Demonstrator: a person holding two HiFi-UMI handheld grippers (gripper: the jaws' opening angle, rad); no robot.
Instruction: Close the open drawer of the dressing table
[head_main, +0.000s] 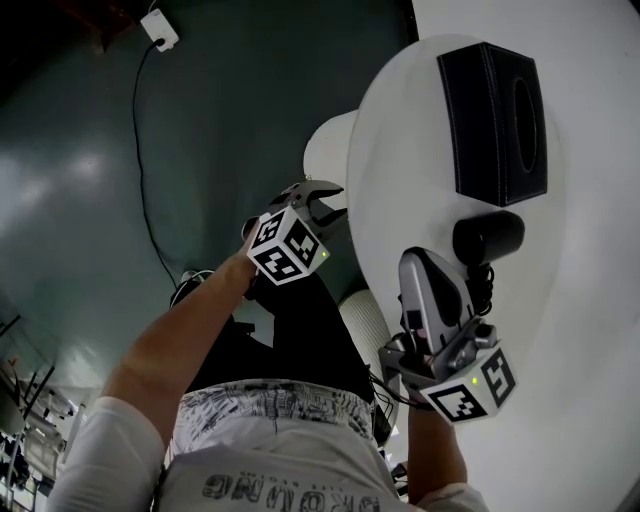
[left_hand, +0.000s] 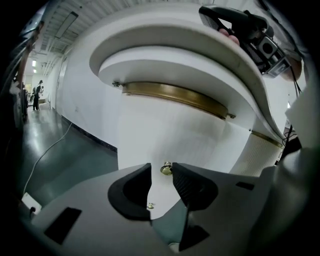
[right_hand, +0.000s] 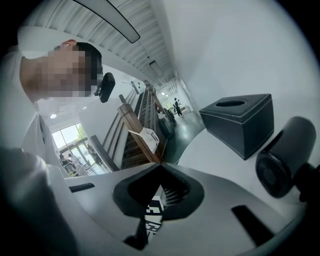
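The left tongs (head_main: 322, 203) stand released, pads apart. The brass knob (left_hand: 166, 168) of the white drawer front (left_hand: 165, 135) sits at their twelve o'clock, just past the tips and unpinched, below the desk (head_main: 400, 150) rim. The right tongs (right_hand: 160, 170) are clenched on nothing above the desk, with a black hair dryer (right_hand: 282, 162) at their three o'clock.

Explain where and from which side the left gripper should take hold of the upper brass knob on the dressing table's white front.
Grip the upper brass knob by its round head, coming straight at the white front. It stands out from that flat panel, so a jaw likely fits either side. The left gripper's open jaws frame it, not touching.
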